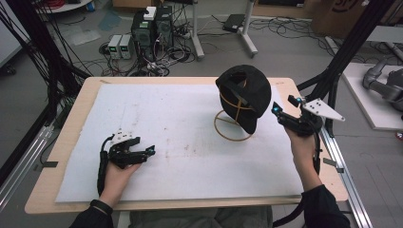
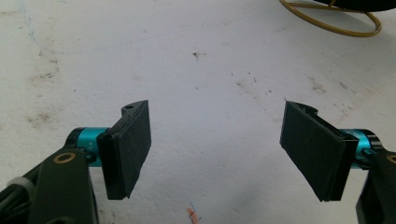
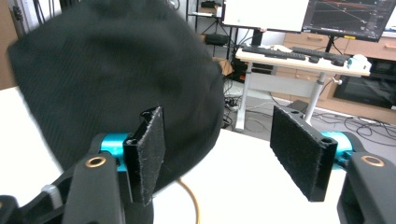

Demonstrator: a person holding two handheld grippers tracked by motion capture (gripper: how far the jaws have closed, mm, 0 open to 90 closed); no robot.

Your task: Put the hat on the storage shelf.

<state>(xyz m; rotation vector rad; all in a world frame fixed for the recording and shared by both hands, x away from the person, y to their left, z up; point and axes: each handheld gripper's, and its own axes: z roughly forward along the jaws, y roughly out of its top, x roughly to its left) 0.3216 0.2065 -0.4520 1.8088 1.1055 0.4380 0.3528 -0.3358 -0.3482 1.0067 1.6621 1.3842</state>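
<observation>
— High view first: where are the two tools?
— The left tool (image 1: 148, 151) sits at the lower left of the frame, low over the white mat (image 1: 180, 142), in the person's left hand (image 1: 119, 173). Its jaws stand wide apart with nothing between them; the left gripper view shows them over bare, stained mat (image 2: 205, 84).
— And the right tool?
— The right tool (image 1: 283, 107) is at the right of the frame, raised, just beside the black cap (image 1: 247, 95). Its jaws are also spread wide and hold nothing. In the right gripper view the cap (image 3: 116, 79) looms past the left jaw, and I cannot tell whether that jaw touches it.
— Where is the cap exactly?
— Right of centre, perched on a gold wire stand (image 1: 233, 126) whose ring base rests on the mat. The mat covers most of the wooden worktop (image 1: 71, 123).
— Beyond that?
— Cables and power boxes (image 1: 152, 31) on the floor at the top.
</observation>
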